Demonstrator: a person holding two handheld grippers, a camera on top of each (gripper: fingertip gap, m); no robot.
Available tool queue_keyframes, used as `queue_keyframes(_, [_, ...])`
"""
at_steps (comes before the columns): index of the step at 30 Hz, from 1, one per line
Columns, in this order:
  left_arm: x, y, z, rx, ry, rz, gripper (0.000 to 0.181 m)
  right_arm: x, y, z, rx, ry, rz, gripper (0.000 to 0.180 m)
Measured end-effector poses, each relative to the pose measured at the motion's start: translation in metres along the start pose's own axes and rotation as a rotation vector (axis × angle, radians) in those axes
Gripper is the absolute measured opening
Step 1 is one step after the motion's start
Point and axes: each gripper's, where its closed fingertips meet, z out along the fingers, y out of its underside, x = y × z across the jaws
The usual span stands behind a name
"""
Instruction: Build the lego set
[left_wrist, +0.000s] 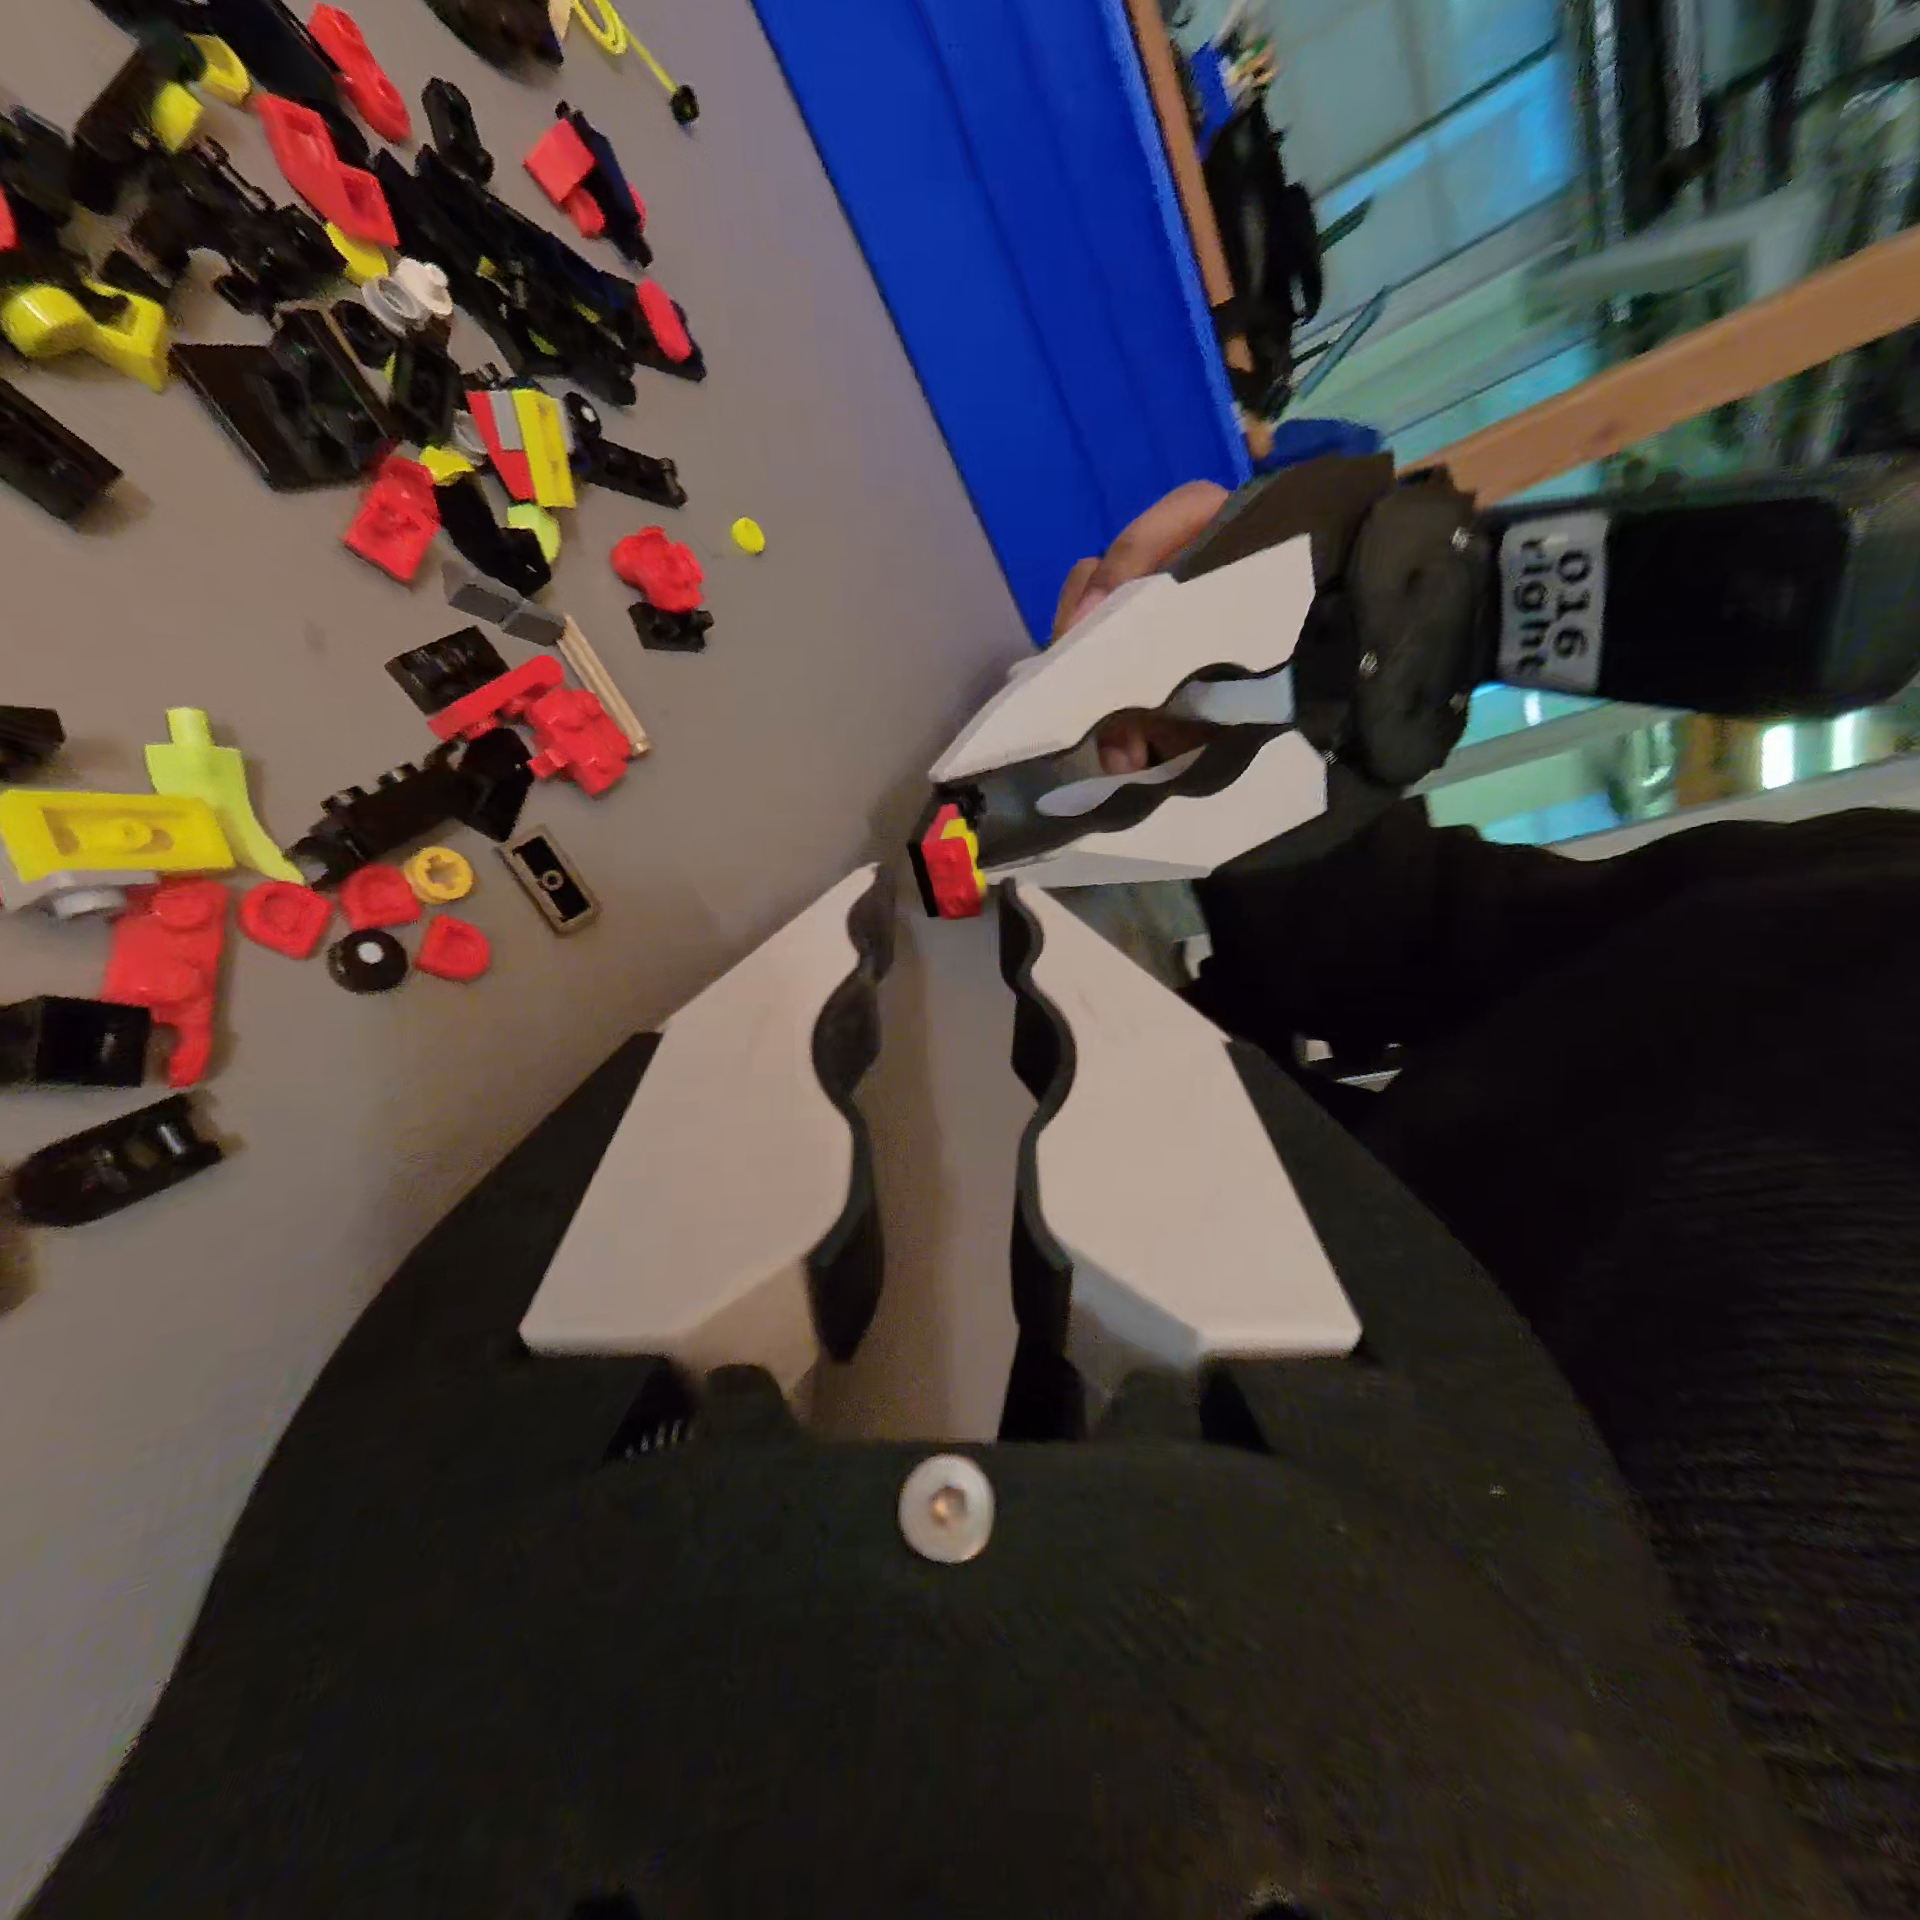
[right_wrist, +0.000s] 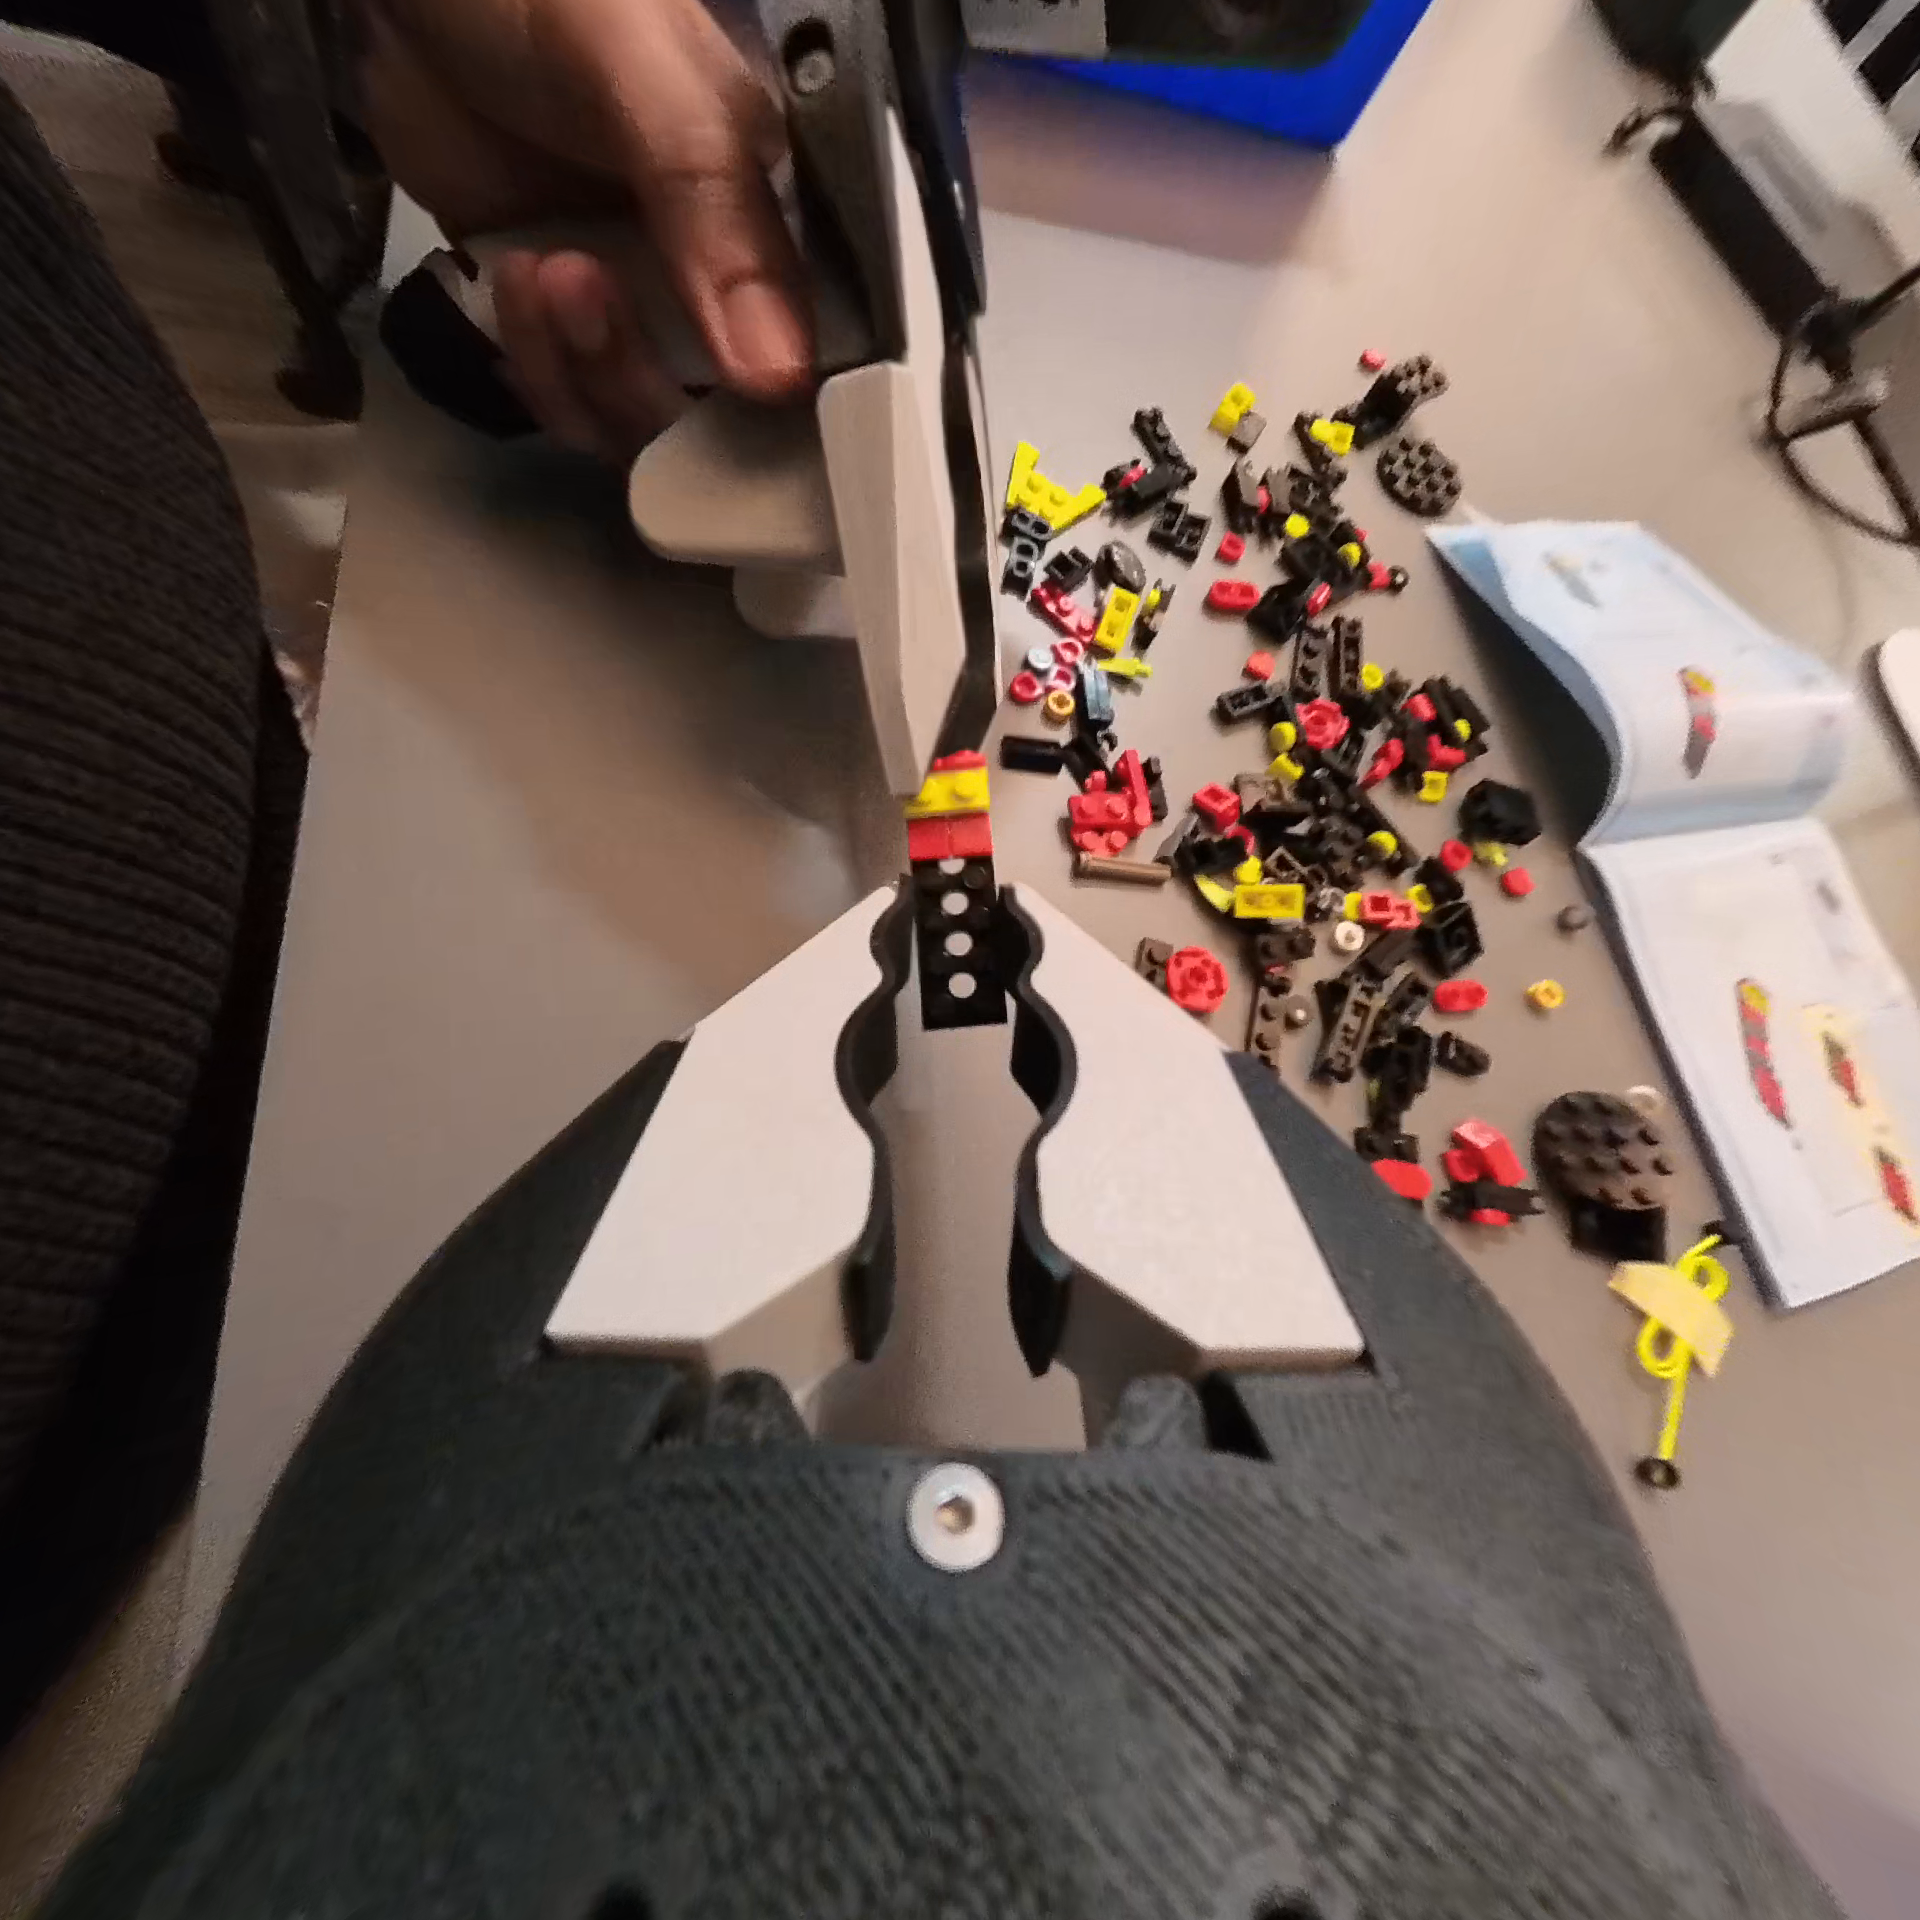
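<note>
A small Lego assembly (right_wrist: 954, 940) is a black plate with holes, with red and yellow bricks (right_wrist: 948, 805) stacked at its far end. My right gripper (right_wrist: 951, 906) is shut on the black plate and holds it above the grey table. In the left wrist view the right gripper (left_wrist: 971, 821) comes in from the right with the assembly (left_wrist: 951, 868) at its tips. My left gripper (left_wrist: 943, 885) has its jaws a little apart, with the brick end of the assembly just at the gap and not touching. In the right wrist view the left gripper (right_wrist: 932, 756) comes down from above onto the yellow brick.
Many loose black, red and yellow Lego pieces (right_wrist: 1330, 790) lie on the grey table (right_wrist: 582, 790); they also show in the left wrist view (left_wrist: 416, 499). An open instruction booklet (right_wrist: 1714, 862) lies at the right. A blue bin (left_wrist: 1018, 312) stands at the back. A person's hand (right_wrist: 623, 208) holds the left gripper. The tips of both grippers are at nearly the same place.
</note>
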Motion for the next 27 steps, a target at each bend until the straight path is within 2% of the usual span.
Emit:
queue_keyframes(2, [0.004,0.0,-0.001,0.005,0.039,-0.021,0.01,0.0,-0.004,-0.001,0.005,0.028,-0.048,0.014])
queue_keyframes(7, [0.01,0.0,-0.003,0.004,0.067,0.005,0.009,0.0,-0.009,-0.002,0.019,0.069,-0.115,0.014])
queue_keyframes(9, [0.012,-0.001,-0.005,0.01,0.067,0.039,0.008,-0.001,-0.011,-0.002,0.035,0.063,-0.104,0.016])
queue_keyframes(11, [0.013,-0.002,-0.005,0.012,0.053,0.086,0.008,0.0,-0.014,-0.002,0.052,0.054,-0.071,0.029])
queue_keyframes(16, [0.013,0.001,-0.006,-0.015,-0.005,0.225,0.008,0.0,-0.018,-0.008,0.096,0.001,0.03,0.031])
queue_keyframes(21, [0.017,0.016,0.0,-0.117,-0.105,0.591,0.009,-0.026,-0.007,-0.005,0.069,-0.253,0.21,0.031])
queue_keyframes(23, [0.014,0.025,0.003,-0.167,-0.157,0.732,0.009,-0.03,-0.004,-0.007,0.072,-0.297,0.23,0.026])
queue_keyframes(27, [0.018,0.035,0.01,-0.199,-0.136,0.794,0.009,-0.034,-0.004,-0.012,0.087,-0.357,0.263,0.017])
